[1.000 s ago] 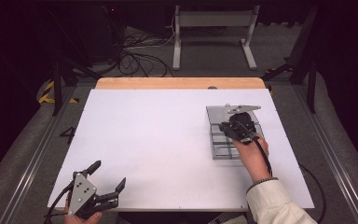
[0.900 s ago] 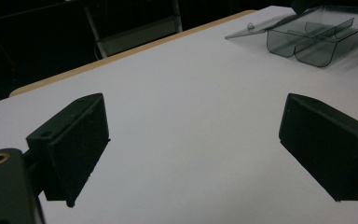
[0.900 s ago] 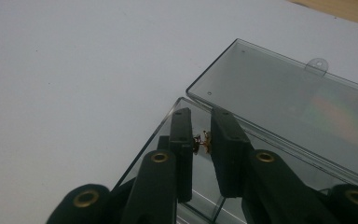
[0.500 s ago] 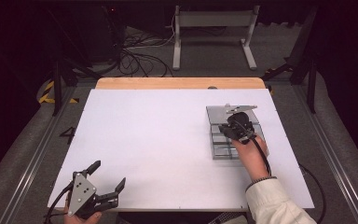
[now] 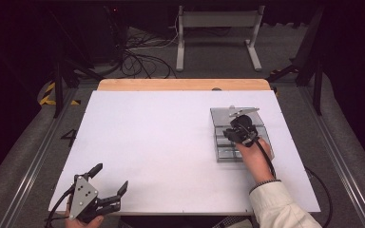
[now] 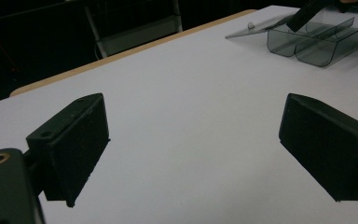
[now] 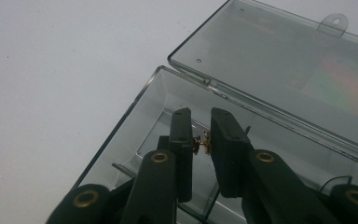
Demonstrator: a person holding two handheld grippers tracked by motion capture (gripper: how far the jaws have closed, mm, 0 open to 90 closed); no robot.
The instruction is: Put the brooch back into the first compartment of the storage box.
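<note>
On the bench [image 5: 171, 142], the left gripper [image 5: 108, 183] rests at the near left corner, well apart from the clear plastic box [image 5: 228, 153], its jaws spread wide with nothing between them. The box sits toward the right side, its lid [image 7: 279, 65] laid open flat behind it. The right gripper [image 7: 201, 144] reaches into the box, jaws nearly together; whether anything is pinched between them I cannot tell.

White table [image 5: 161, 142]; clear plastic box [image 5: 221, 154] lying right side, lid open.
</note>
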